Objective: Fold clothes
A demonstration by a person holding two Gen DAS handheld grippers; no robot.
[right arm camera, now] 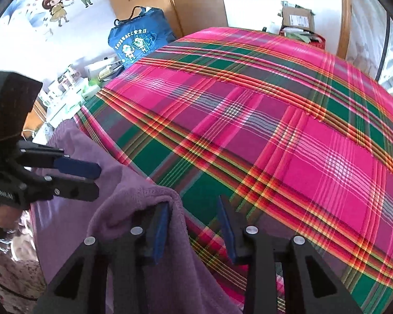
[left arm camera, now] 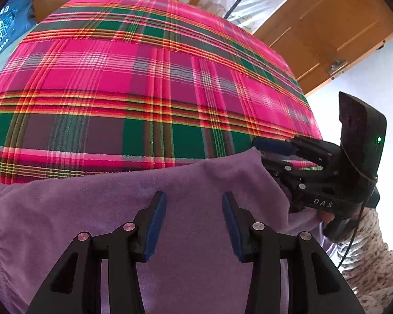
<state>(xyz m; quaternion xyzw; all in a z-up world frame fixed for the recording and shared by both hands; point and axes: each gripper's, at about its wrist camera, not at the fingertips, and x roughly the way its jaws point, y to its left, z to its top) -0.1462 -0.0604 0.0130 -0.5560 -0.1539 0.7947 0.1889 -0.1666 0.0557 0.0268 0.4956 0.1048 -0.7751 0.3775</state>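
Note:
A purple fleece garment (left arm camera: pixel 144 209) lies on the near edge of a bed covered with a pink, green and red plaid sheet (left arm camera: pixel 144 78). My left gripper (left arm camera: pixel 194 198) hovers over the middle of the garment, jaws apart with nothing pinched; it also shows at the left of the right wrist view (right arm camera: pixel 99 180). My right gripper (right arm camera: pixel 194 205) is at the garment's (right arm camera: pixel 133 204) right corner. That corner drapes over its left finger (right arm camera: pixel 161 225) and into the gap, while the right pad stays clear of it. In the left wrist view the right gripper (left arm camera: pixel 258 153) straddles that corner.
A blue bag (right arm camera: pixel 136 41) and a cluttered shelf (right arm camera: pixel 73 89) stand beyond the bed's left side. A cardboard box (right arm camera: pixel 297 18) sits past the far end. A wooden door (left arm camera: pixel 327 26) is at the right. A person's patterned sleeve (left arm camera: pixel 366 261) is behind the right gripper.

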